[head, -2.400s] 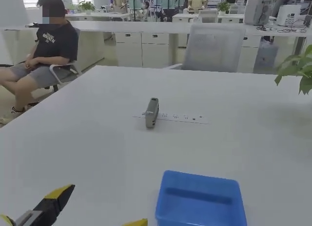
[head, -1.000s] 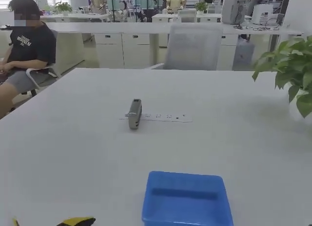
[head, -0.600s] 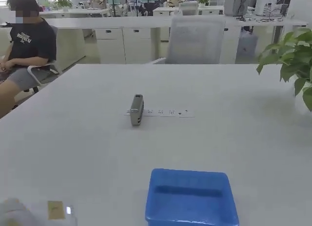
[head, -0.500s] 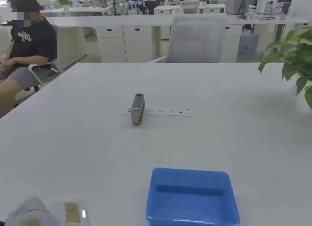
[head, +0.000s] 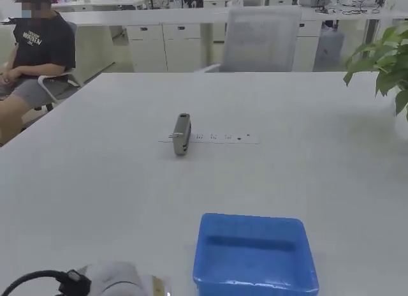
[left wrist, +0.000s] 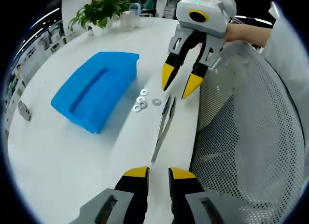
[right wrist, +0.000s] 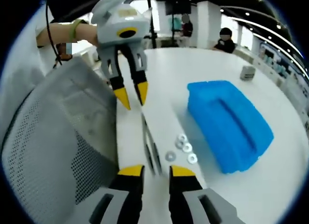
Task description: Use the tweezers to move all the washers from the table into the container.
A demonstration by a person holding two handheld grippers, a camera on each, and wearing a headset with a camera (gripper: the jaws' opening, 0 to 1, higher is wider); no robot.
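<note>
Facing each other across the tweezers [left wrist: 163, 123], left hand-held gripper [left wrist: 159, 172] and right hand-held gripper [right wrist: 155, 170], pulled back to the table [left wrist: 72, 156] edge, hang with jaws apart, empty; washers [left wrist: 143, 101] wait at 3 o'clock of the blue container [left wrist: 91, 89] in the left gripper view, none moved yet.

A wide white desk [head: 95, 181] is seen. Near its front edge a blue rectangular plastic container [head: 255, 251] is set. Small metal washers [left wrist: 142, 101] are clustered just beside it, with thin metal tweezers [left wrist: 163, 127] laid near them. Farther back, a small grey box-shaped device [head: 182, 134] is placed at one end of a flush white socket strip [head: 223, 138].
</note>
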